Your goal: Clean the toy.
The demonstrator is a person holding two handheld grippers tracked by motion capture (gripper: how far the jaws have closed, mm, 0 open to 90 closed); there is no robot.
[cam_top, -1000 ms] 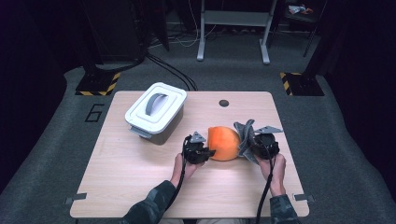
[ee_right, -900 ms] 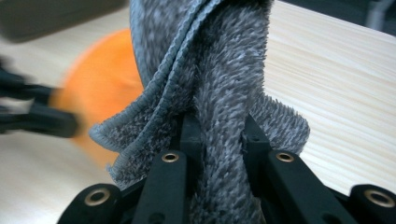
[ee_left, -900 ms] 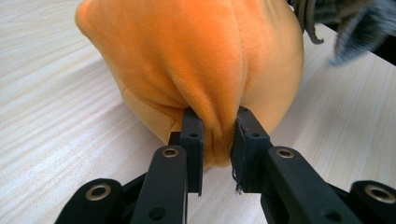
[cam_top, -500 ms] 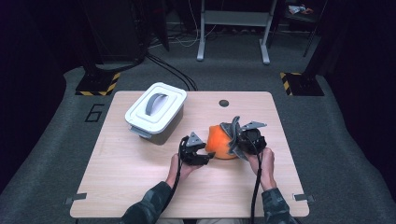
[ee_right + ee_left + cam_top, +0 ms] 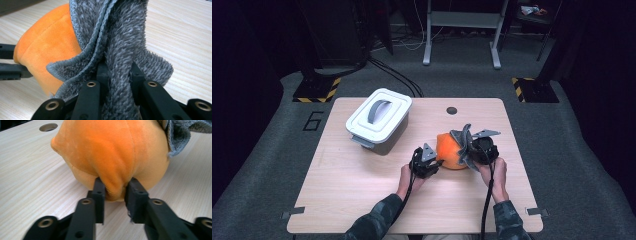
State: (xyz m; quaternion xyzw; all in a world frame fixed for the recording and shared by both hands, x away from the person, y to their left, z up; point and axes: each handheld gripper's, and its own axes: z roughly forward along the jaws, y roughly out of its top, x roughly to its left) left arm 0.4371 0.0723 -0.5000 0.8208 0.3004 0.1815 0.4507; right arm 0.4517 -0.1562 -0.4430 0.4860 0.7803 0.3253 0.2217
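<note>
A: What's the left gripper (image 5: 113, 192) doing?
B: I'm pinching a fold of the orange plush (image 5: 450, 150) with it; its jaws have just been closing, anchoring the plush right of the desk (image 5: 362, 200) centre.
A: And at three o'clock?
B: My right gripper (image 5: 118, 71) is clamping the grey cloth (image 5: 120, 37) draped against the plush.

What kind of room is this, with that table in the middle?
Probably a lab or recording studio, not a home. A lone wooden table stands on grey carpet, with hazard-striped floor blocks, loose cables and a metal equipment stand behind it, all in dark surroundings.
</note>
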